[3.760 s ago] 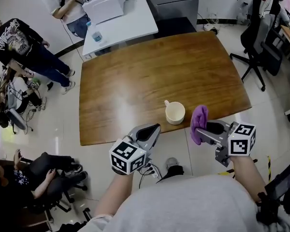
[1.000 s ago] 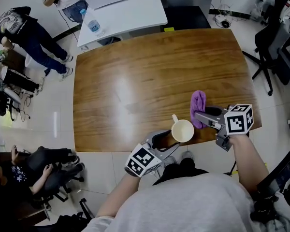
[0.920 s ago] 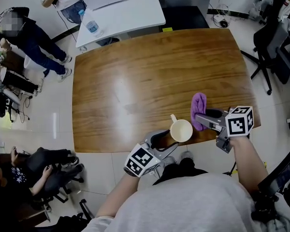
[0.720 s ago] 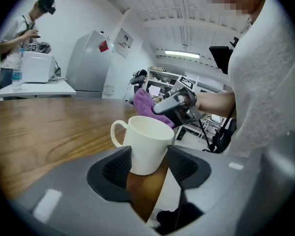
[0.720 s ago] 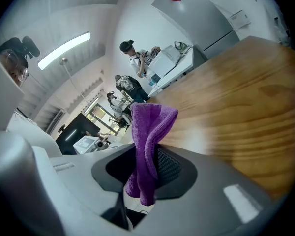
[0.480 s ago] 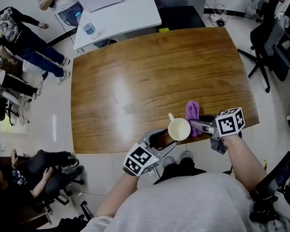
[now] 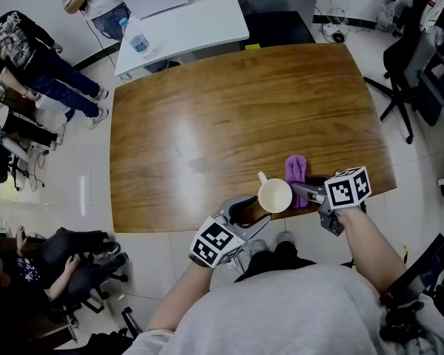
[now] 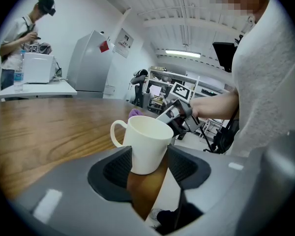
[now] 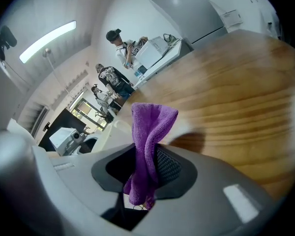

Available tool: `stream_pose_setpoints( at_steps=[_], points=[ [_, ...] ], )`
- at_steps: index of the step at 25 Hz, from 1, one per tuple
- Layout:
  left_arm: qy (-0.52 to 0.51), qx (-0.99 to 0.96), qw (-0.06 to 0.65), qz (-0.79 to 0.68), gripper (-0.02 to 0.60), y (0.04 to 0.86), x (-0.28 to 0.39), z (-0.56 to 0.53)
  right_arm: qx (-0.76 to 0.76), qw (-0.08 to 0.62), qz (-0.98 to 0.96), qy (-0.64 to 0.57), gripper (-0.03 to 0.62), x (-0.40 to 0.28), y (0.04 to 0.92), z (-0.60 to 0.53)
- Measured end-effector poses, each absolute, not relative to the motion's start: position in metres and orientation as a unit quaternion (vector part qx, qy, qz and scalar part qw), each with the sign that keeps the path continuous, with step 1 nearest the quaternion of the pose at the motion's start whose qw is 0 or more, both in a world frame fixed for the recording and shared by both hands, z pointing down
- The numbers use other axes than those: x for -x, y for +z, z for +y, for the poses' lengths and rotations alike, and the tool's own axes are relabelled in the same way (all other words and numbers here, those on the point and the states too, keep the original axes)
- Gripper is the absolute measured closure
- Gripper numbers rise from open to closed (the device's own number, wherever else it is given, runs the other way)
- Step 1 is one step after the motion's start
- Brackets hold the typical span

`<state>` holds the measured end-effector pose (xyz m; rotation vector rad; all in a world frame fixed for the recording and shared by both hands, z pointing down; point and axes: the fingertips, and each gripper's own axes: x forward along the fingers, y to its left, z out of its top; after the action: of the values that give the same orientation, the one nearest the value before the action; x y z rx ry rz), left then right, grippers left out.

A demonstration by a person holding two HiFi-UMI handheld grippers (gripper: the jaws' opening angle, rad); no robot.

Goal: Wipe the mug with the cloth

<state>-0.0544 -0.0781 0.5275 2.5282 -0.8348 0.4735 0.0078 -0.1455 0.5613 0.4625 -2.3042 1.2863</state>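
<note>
A cream mug (image 7: 274, 196) hangs over the near edge of the wooden table (image 7: 229, 117), its handle pointing away from me. My left gripper (image 7: 246, 208) is shut on the mug (image 8: 146, 142), both pads pressed to its lower sides. My right gripper (image 7: 302, 191) is shut on a purple cloth (image 7: 296, 174), which touches the mug's right side. In the right gripper view the purple cloth (image 9: 147, 146) stands up folded between the pads, with the blurred pale mug (image 9: 119, 132) just behind it.
A white table (image 7: 181, 22) with a water bottle (image 7: 138, 45) and a white box stands beyond the far left corner. People stand or sit at the left. Black office chairs (image 7: 418, 72) are at the right.
Since the earliest frame my left gripper took hold of the mug and lifted it to the table's near edge. Over the last second the right gripper brought the cloth leftward against the mug.
</note>
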Motion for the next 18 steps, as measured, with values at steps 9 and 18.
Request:
stream_pose_setpoints(
  at_steps=[9,18],
  points=[
    [0.171,-0.914,0.214,-0.300,0.371,0.525,0.057,-0.074,-0.188,0.126,-0.849,0.478,0.485,-0.028,0.490,-0.114],
    [0.175,-0.915,0.212,-0.295,0.374,0.523,0.055,-0.075,-0.184,0.106,-0.826,0.523,0.484,-0.015,0.511,-0.106]
  ],
)
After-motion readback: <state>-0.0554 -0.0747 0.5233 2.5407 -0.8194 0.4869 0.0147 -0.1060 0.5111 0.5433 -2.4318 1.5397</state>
